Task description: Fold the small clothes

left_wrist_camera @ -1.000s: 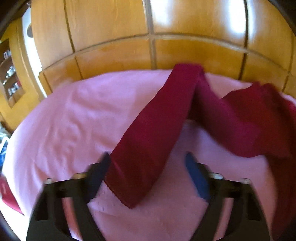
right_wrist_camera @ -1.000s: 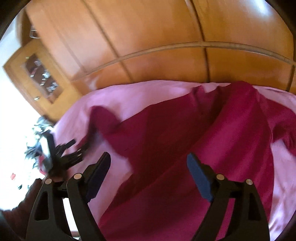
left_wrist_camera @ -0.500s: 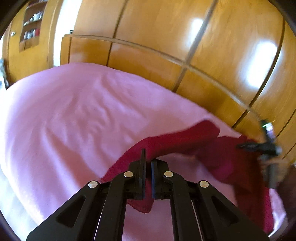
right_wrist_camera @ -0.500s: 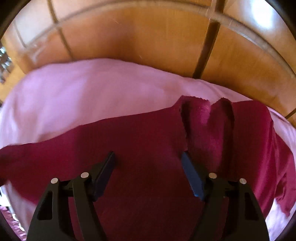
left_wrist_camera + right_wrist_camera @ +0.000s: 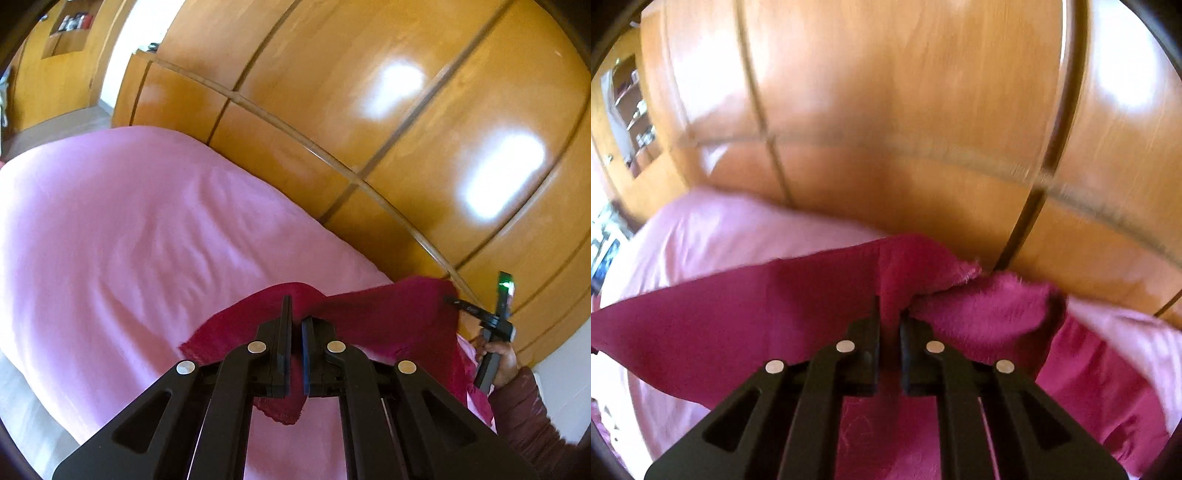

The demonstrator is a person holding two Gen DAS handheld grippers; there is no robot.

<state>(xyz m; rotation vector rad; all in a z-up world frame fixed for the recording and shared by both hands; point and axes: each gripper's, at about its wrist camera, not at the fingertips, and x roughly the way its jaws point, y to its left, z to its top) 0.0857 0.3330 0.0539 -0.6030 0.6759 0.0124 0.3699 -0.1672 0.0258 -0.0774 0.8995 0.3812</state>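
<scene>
Now I hold the dark red garment (image 5: 369, 317) with both claws, and it hangs in a band above the pink bed cover (image 5: 147, 236), in front of the wooden wardrobe doors (image 5: 369, 122). My left claw (image 5: 296, 325) is pressed together on one edge of the cloth, with a small corner hanging below the pads. My right claw (image 5: 890, 321) has just been closing and now pinches a bunched fold of the same cloth; in the left wrist view I see it (image 5: 452, 300) at the far end of the band, with my right hand (image 5: 496, 360) on its handle.

To do this step well, I think I should keep both claws firmly shut and pull them gently apart, so the band becomes flat and loses its wrinkles. Then I should lower it evenly to the bed, both ends together, so no part folds under by accident. The grip on the right takes a thick bunch, so it may slip or twist.

The long axis of the garment runs from one claw to the other, roughly along the wardrobe. Which end is the collar or the hem, I cannot tell.
</scene>
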